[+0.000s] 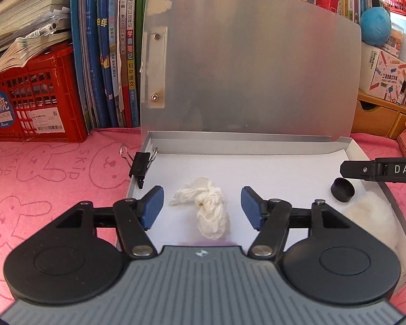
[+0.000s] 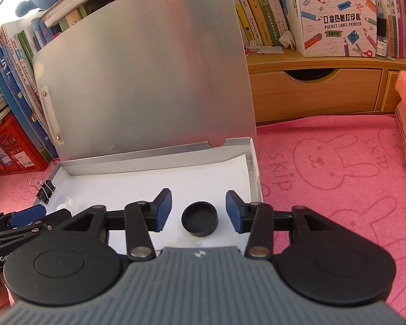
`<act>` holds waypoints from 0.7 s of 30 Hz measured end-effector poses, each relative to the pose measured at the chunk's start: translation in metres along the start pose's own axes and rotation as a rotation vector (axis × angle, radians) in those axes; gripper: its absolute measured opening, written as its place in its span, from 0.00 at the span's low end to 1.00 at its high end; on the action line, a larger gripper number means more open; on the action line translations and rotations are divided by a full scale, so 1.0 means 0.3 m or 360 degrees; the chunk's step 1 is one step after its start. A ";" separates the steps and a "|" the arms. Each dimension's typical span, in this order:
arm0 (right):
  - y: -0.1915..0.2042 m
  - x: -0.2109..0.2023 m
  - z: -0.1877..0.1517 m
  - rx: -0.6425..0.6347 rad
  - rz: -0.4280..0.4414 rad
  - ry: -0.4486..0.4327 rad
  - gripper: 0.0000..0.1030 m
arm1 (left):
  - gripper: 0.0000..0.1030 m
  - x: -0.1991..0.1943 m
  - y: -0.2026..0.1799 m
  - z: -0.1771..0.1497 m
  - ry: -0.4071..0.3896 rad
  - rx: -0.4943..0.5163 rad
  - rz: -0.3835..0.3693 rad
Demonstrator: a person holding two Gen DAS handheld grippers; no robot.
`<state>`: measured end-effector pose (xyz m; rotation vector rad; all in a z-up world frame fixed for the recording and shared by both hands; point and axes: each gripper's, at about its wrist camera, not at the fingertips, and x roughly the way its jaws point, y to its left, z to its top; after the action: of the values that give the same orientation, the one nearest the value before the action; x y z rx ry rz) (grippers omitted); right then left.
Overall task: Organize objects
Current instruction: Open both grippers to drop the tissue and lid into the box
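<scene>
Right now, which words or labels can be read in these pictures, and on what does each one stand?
"POCKET LABEL PRINTER": white box on the wooden shelf.
"SKIP": pink towel, beside its rabbit drawings.
"DAS": black arm of the right tool; the rest is cut off.
"Moon": round sticker on the red crate.
Book spines: Chinese titles, mostly too small to read.
</scene>
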<state>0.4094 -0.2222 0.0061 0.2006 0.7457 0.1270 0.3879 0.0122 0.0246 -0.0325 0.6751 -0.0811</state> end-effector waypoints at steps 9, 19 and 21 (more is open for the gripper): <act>0.024 -0.198 -0.033 -0.0055 0.0002 -0.0093 0.79 | 0.86 -0.208 -0.038 -0.012 -0.0116 0.0050 -0.0058; 0.052 -0.496 -0.231 -0.0159 0.0076 -0.0195 0.87 | 0.87 -0.514 -0.069 -0.205 -0.0215 0.0129 -0.0122; 0.056 -0.549 -0.280 -0.0163 0.0099 -0.0219 0.87 | 0.89 -0.566 -0.075 -0.262 -0.0239 0.0140 -0.0127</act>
<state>0.2313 -0.2249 0.0582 0.1334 0.5945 0.2079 0.2051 0.0040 0.0703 0.0193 0.5198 -0.1832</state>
